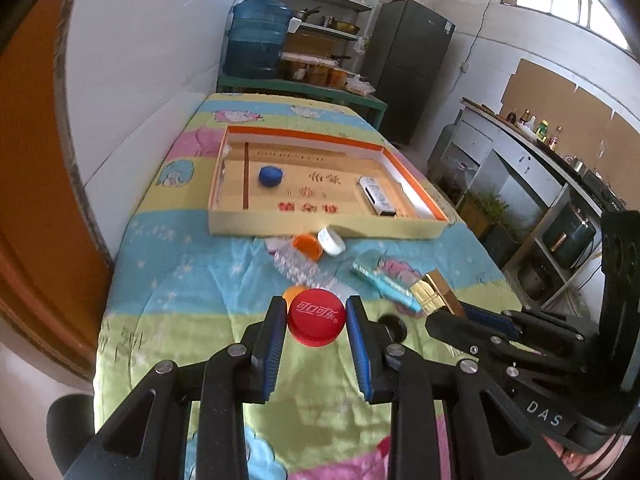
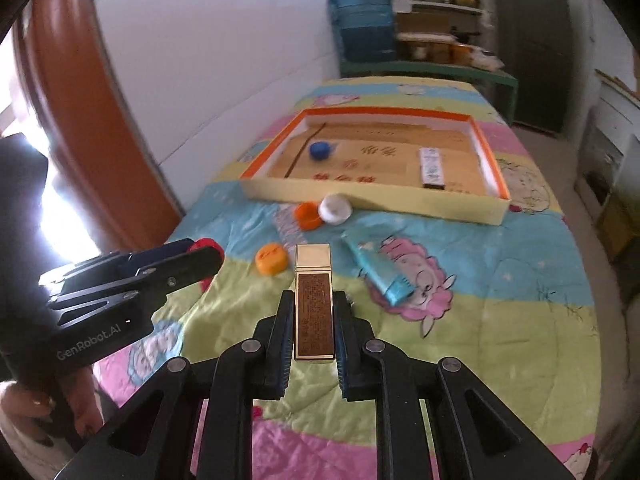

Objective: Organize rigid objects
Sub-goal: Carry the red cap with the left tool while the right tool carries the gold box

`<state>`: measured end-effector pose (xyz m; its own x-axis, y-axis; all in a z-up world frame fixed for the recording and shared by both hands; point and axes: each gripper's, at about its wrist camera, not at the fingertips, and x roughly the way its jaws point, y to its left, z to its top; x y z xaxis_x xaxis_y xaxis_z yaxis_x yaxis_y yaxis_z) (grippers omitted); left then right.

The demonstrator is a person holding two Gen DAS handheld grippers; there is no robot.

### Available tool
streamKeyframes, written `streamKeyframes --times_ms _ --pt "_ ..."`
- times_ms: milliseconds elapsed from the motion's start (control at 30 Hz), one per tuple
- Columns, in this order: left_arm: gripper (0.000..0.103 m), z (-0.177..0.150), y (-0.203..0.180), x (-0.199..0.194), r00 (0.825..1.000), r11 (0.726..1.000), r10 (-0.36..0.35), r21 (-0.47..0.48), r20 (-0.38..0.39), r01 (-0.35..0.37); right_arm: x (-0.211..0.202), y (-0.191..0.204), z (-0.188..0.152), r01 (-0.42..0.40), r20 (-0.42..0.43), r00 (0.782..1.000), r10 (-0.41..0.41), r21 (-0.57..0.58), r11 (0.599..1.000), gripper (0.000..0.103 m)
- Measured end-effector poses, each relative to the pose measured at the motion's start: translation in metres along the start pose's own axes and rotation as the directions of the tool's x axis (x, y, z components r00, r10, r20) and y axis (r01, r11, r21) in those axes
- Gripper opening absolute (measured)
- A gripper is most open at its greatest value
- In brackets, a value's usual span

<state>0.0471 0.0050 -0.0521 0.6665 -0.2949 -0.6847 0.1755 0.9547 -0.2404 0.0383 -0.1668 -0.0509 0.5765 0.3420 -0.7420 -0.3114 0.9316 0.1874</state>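
Quilt [image 2: 500, 280] | tray [image 2: 376, 196]: blue cap [image 2: 320, 150], white box [image 2: 431, 168]

A quilt-covered table [image 2: 520, 264] is carrying a box [image 2: 372, 196] far ahead of the claws, orange [image 2: 307, 215] and white [image 2: 335, 209] caps before it, a yellow cap [image 2: 272, 258] and blue tube [image 2: 376, 270] nearer.

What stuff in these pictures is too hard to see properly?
- Gold box, left wrist view: its near end is hidden behind the right hand-held gripper.
- Red cap, right wrist view: mostly covered by the left hand-held gripper.
- Shelf jars, right wrist view: blurred.
- Clear plastic item, left wrist view: too see-through to identify.
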Motion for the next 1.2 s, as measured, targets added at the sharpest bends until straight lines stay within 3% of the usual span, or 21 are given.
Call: streamKeyframes --times_ms 600,1200 --pt "0.031 0.062 -0.002 0.027 0.998 0.998 0.06 -0.019 0.036 -0.06 0.013 -0.017 0.05 0.043 0.041 0.998 -0.044 0.025 0.999 0.018" --pt "0.031 0.104 -0.004 0.062 0.995 0.995 0.095 0.004 0.04 -0.095 0.037 -0.036 0.086 0.056 0.047 0.997 -0.057 0.023 0.998 0.018"
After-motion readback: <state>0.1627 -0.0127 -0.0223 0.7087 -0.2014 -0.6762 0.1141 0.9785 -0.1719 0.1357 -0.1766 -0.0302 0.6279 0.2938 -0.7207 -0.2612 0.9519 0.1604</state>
